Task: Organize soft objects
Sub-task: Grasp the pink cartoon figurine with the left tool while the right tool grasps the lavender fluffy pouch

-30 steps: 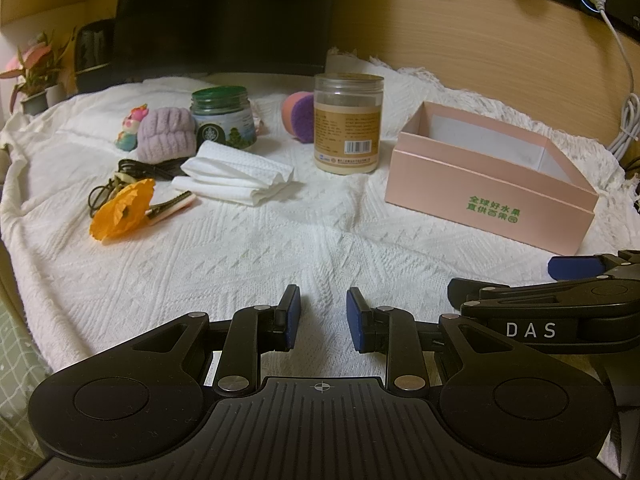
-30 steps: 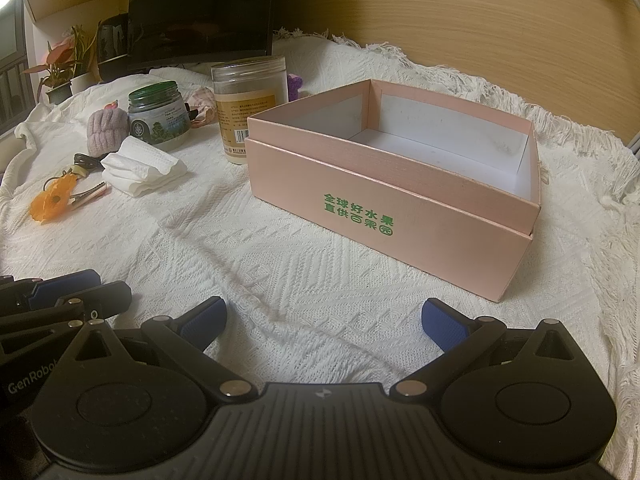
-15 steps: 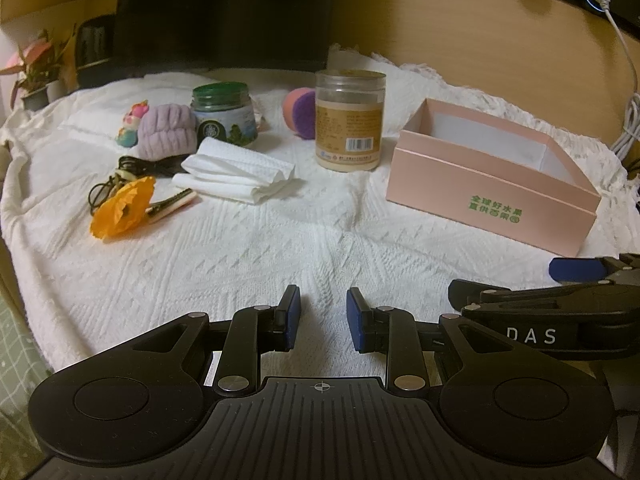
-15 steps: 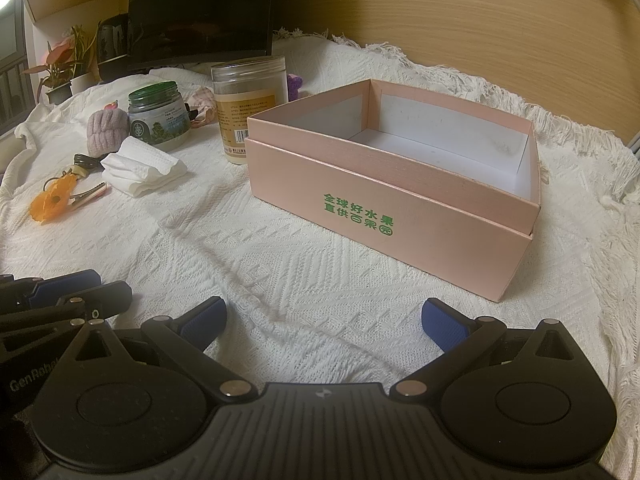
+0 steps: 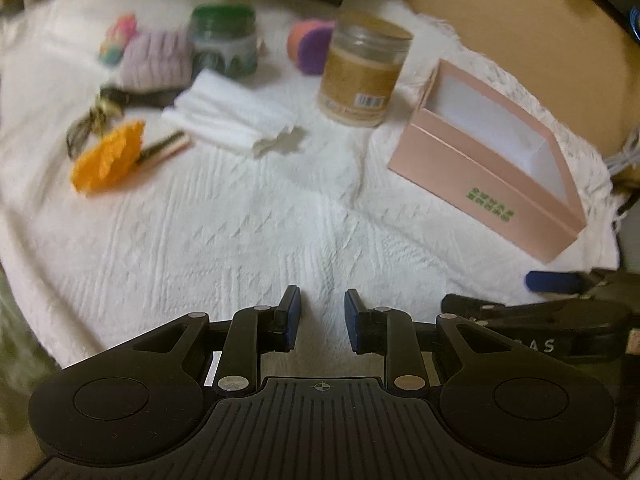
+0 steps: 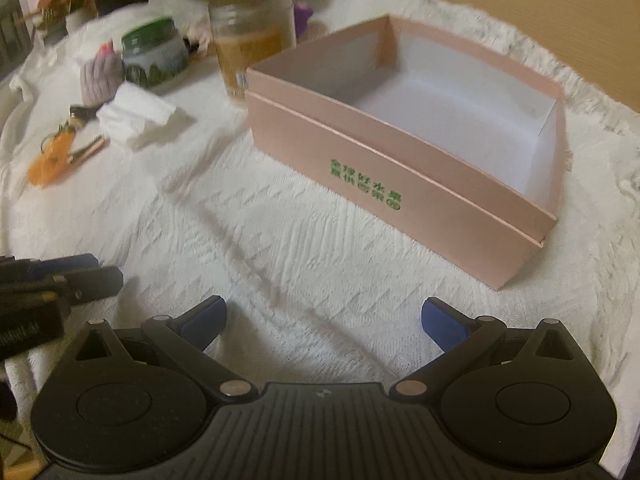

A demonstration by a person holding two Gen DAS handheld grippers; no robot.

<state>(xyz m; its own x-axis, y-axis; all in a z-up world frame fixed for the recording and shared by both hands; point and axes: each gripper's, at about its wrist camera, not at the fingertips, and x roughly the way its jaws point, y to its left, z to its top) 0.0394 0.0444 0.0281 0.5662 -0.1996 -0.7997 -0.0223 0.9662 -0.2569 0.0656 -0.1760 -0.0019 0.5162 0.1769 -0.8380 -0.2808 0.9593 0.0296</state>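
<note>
Fingers of left gripper (image 5: 319, 320) narrowly parted, right gripper (image 6: 324, 320) wide, over woven cloth (image 6: 300, 248).

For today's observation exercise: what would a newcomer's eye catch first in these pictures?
The open, empty pink cardboard box with green lettering dominates the right of the white textured cloth. On the left lie an orange fabric flower and a folded white cloth.

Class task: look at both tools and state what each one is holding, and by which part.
Nothing is held. The left tool and the right tool are both empty, fingers apart above the white cloth.
</note>
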